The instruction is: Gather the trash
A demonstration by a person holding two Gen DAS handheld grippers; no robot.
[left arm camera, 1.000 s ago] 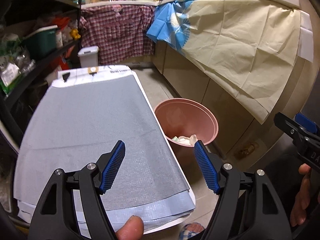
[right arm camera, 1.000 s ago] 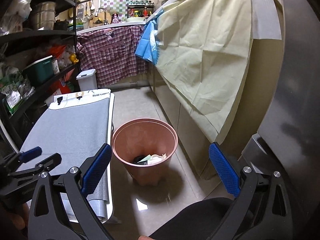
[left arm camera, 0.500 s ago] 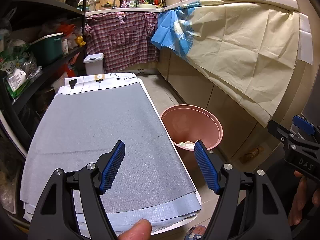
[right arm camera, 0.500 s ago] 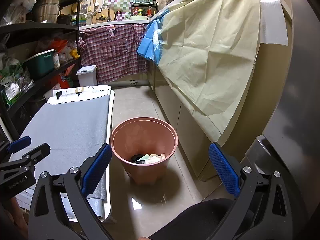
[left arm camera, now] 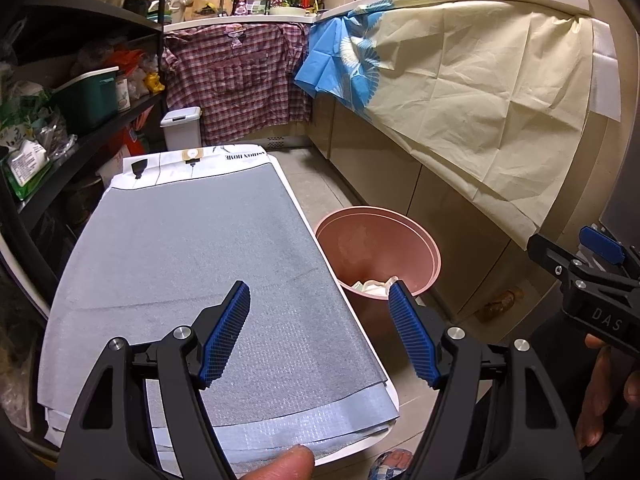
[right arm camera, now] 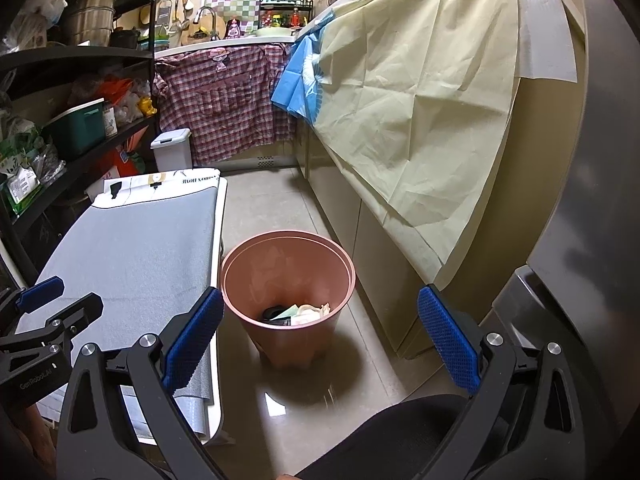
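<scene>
In the left wrist view we see the left gripper point(left arm camera: 320, 312) with its blue pads spread wide and nothing between them, above the near end of a white table point(left arm camera: 384, 446) covered by a grey mat point(left arm camera: 192, 272). A thumb tip point(left arm camera: 282, 466) shows at the bottom edge. Just right of the table, on the tiled floor, stands the pink bin point(left arm camera: 424, 248), with crumpled pale trash point(left arm camera: 374, 286) lying at its bottom. The right gripper point(left arm camera: 588, 264) pokes in from the right edge, a hand point(left arm camera: 608, 392) under it. Behind, a cream sheet point(left arm camera: 480, 100) and a blue cloth point(left arm camera: 344, 64) hang off the counter, a plaid shirt point(left arm camera: 236, 84) hangs at the far end, a small white container point(left arm camera: 182, 128) sits on the floor below it.

In the right wrist view we see the right gripper point(right arm camera: 316, 332) also gaping wide and empty, aimed down toward the pink bin point(right arm camera: 240, 276), which stands between the table point(right arm camera: 218, 240) and the cabinets. Inside it the trash point(right arm camera: 304, 314) is a mix of pale paper, a greenish piece and something dark. The left gripper point(right arm camera: 48, 308) shows at the left edge over the mat point(right arm camera: 132, 248). Shelves point(right arm camera: 80, 56) with pots and packets fill the left wall.
</scene>
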